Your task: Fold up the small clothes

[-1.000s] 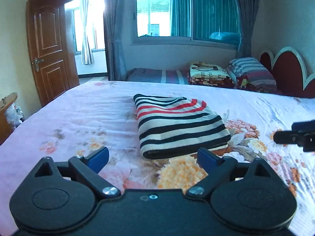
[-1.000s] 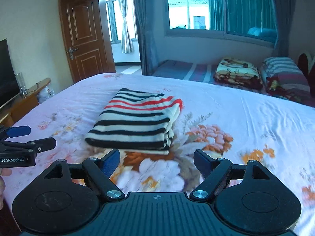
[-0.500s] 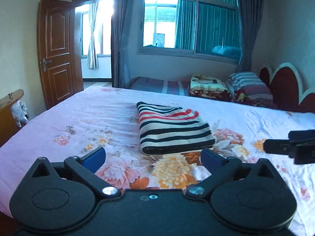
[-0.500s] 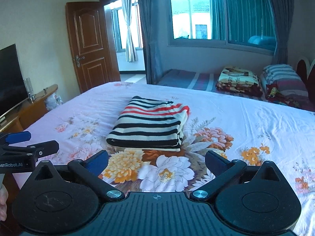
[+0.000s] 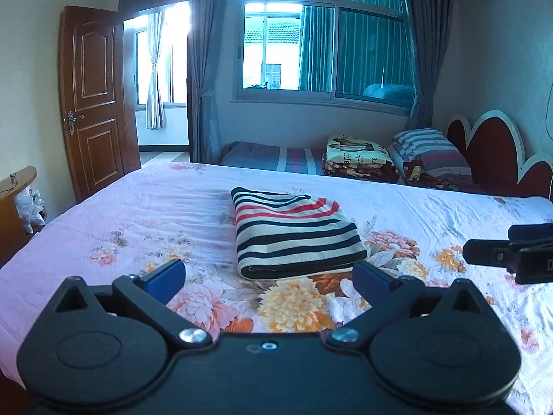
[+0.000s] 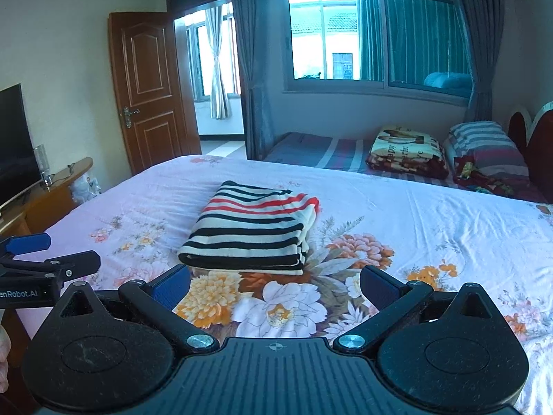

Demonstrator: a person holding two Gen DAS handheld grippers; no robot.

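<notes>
A striped garment point(image 5: 293, 235), cream with black and red stripes, lies folded into a neat rectangle on the flowered bed sheet point(image 5: 138, 214); it also shows in the right wrist view point(image 6: 252, 228). My left gripper point(image 5: 269, 276) is open and empty, held back from the garment's near edge. My right gripper point(image 6: 274, 283) is open and empty, also short of the garment. Each gripper shows at the edge of the other's view: the right one point(image 5: 511, 254) and the left one point(image 6: 45, 259).
A wooden door point(image 6: 148, 93) stands open at the far left. A TV point(image 6: 13, 141) on a wooden cabinet is left of the bed. A second low bed with folded blankets point(image 6: 404, 152) and pillows lies under the window. A red headboard point(image 5: 497, 152) is at the right.
Both grippers have pulled back and risen away from the folded garment, which now looks smaller and farther off. The garment has not moved.
</notes>
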